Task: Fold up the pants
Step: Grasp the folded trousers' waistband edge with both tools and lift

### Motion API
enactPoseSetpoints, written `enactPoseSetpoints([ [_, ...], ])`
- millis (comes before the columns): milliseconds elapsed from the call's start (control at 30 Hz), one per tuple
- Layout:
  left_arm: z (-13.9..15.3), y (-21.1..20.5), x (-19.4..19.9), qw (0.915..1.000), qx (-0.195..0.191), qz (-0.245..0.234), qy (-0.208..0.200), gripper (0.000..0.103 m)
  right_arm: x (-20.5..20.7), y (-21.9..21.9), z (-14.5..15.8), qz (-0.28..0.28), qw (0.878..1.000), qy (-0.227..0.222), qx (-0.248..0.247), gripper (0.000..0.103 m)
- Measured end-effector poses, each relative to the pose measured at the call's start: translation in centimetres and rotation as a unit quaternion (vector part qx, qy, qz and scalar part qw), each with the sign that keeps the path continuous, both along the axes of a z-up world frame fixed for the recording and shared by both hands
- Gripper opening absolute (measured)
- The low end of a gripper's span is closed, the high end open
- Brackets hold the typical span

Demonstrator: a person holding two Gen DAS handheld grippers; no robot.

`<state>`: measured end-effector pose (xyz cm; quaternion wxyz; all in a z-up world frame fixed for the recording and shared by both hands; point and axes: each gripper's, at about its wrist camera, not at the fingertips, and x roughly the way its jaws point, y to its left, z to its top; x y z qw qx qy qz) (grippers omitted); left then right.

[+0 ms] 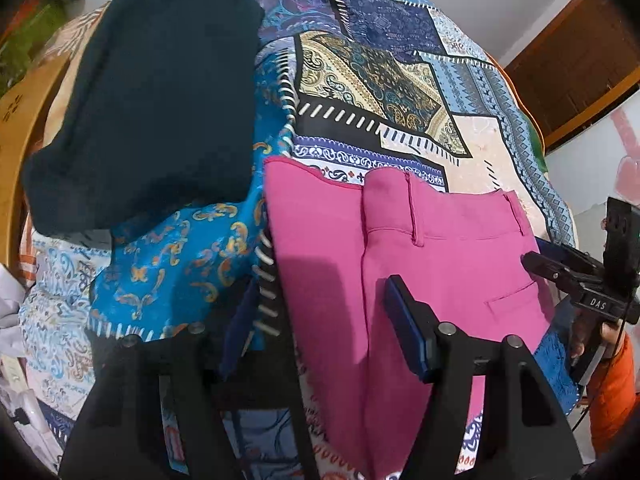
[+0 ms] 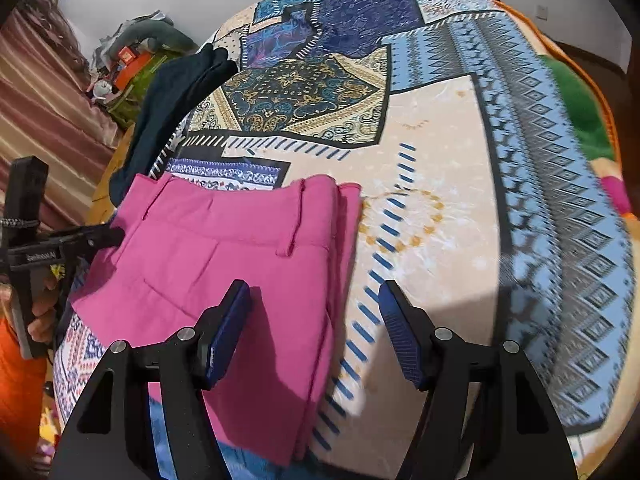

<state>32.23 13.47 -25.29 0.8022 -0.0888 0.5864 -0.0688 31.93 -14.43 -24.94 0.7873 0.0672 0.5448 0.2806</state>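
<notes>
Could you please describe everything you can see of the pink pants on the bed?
The pink pants are a smooth woven fabric, lying flat on the patterned bedspread, apparently folded lengthwise with layered edges stacked along one side. The waistband with belt loops lies at the far end, and a slit back pocket faces up. The legs run toward the cameras and out of view. A dark folded garment lies beyond one corner. Both sets of jaws stand open above the pants; nothing grips them.
</notes>
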Motion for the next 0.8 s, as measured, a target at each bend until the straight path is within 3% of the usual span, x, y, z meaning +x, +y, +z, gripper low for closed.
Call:
enactPoseSetpoints([
  [100,-0.1,-0.6,0.2,0.9999,0.01,-0.012,-0.004,0.057,0.3,0.5,-0.4,0.007,1.0,0.004,0.006,0.057],
  [167,-0.3,-0.9,0.2,0.9998,0.004,-0.017,-0.003,0.041,0.6,0.9,-0.8,0.009,1.0,0.006,0.009,0.052],
  [333,-0.1,-1.1,0.0,0.9996,0.011,-0.019,-0.019,0.014,1.4,0.5,-1.3,-0.014,0.998,0.034,0.042,0.025],
  [500,0.8,-1.1,-0.5,0.9991,0.021,-0.012,-0.035,0.01,0.9,0.3,0.0,-0.01,0.999,0.011,0.039,0.011],
  [800,6.0,-0.6,-1.6,0.9936,0.051,0.008,-0.1,0.008,-0.4,2.3,6.5,0.018,0.996,-0.087,0.033,0.01],
])
